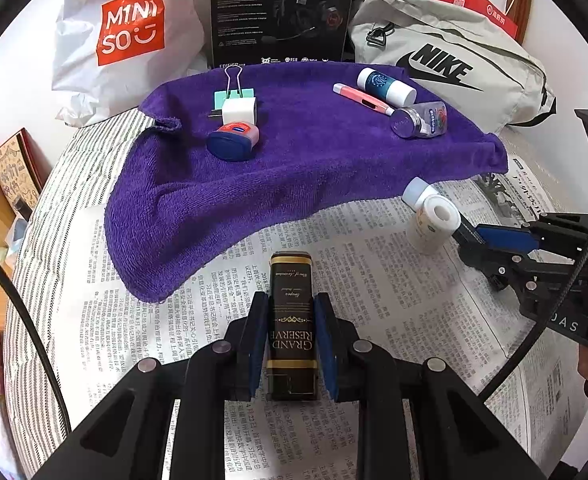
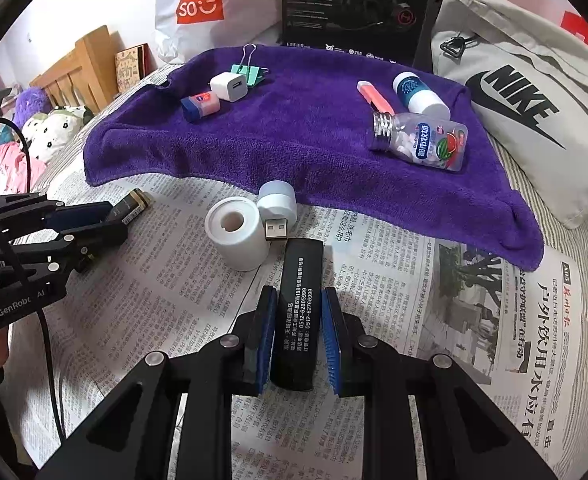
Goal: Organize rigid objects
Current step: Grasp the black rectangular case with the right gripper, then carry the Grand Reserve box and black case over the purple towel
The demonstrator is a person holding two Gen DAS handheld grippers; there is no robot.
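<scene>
My left tongs (image 1: 291,330) are clenched on a dark tin box (image 1: 291,312) with gold trim; its label reads "GRAND RESERVE". My right tongs (image 2: 297,322) grasp a black lighter (image 2: 298,312) that lies long along the fingers, with white Chinese print and 2 phone numbers, one of them 0512-62805999; both blue pads press its sides. Both things are low over the newspaper (image 2: 454,320), on the near side of the purple towel (image 2: 294,140). The near edge of the towel curves and hangs close in front of both tongs. Between the towel edge and my right tongs stand a white paper roll (image 2: 237,236) and a small white USB lamp (image 2: 275,204), touching each other, so the room ahead there is narrow. The middle of the towel is open. On its left part lie a green clip (image 2: 249,70), a white charger (image 2: 229,86) and a small blue-capped jar (image 2: 199,105), close together. On its right part lie a pink pen (image 2: 374,98), a white and blue tube (image 2: 420,94) and a clear candy bottle (image 2: 420,140) with a watermelon picture. Behind the towel I read "MINISO" on a white bag (image 2: 213,4), "EDIFIER" on a black box (image 2: 358,4) and "NIKE" on a grey bag (image 2: 514,92).
</scene>
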